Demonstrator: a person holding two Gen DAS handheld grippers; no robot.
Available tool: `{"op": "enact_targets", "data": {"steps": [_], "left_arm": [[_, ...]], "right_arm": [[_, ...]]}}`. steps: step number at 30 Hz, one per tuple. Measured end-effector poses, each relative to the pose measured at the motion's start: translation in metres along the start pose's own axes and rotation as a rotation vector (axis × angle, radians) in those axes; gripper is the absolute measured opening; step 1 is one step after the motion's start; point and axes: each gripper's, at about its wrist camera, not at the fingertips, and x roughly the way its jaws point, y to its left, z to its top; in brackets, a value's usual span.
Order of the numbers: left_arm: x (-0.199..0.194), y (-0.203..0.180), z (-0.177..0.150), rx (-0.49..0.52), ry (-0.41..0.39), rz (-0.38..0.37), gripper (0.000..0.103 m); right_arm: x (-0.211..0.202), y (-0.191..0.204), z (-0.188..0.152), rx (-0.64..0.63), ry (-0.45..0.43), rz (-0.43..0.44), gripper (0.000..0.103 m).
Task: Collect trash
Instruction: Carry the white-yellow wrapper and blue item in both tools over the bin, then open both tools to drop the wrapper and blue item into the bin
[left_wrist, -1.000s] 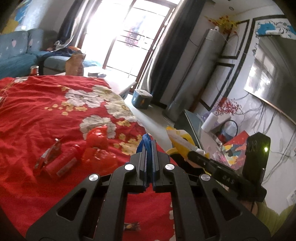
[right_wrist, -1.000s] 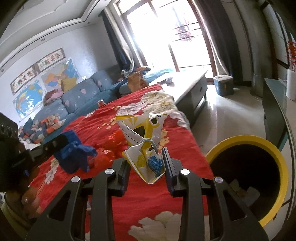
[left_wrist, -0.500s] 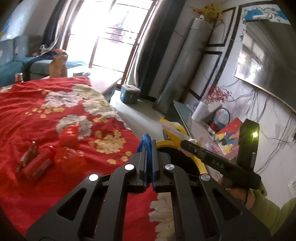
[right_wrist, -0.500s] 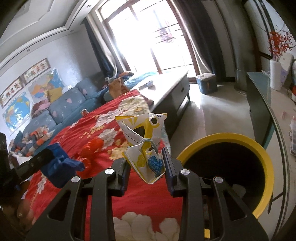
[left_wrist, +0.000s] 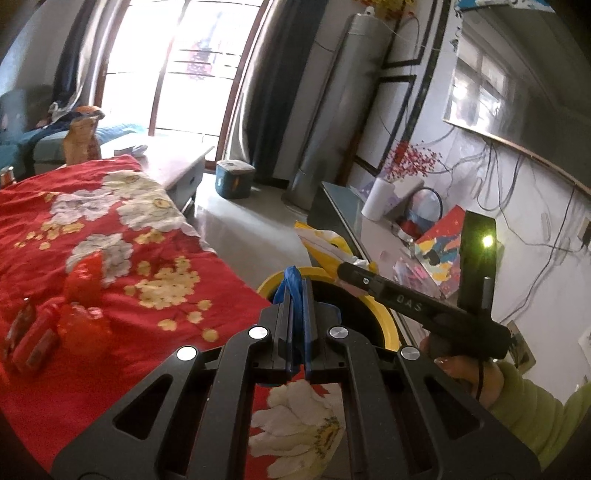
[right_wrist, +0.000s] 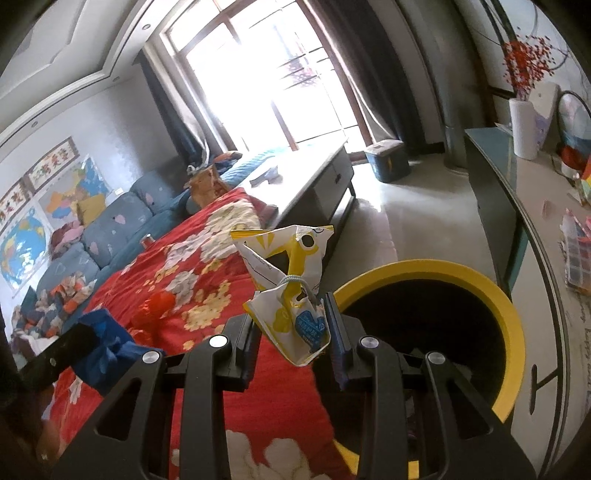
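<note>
A bright window with dark curtains floods the pale floor — blue sofa, maps on the wall.

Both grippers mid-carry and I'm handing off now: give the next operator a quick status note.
Left gripper: shut on a crumpled blue wrapper, near the bin's rim.
Right gripper: shut on a yellow-and-white snack bag, beside the bin mouth.
Yellow-rimmed bin: on the floor beside the red floral cloth; some scraps seem to lie inside.
Done: both pieces picked up and brought to the bin.
Left: release both over the opening, then fetch the red wrappers on the cloth.
</note>
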Motion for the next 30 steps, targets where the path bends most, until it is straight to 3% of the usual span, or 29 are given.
{"op": "enact_targets", "data": {"steps": [14, 30], "left_arm": [[0.049, -0.036, -0.006, 0.078, 0.070, -0.052, 0.001], [0.100, -0.055, -0.012, 0.135, 0.158, -0.070, 0.001]], "right_arm": [[-0.001, -0.057, 0.002, 0.108, -0.004, -0.068, 0.031], [0.016, -0.110, -0.016, 0.189, 0.073, -0.106, 0.031]]}}
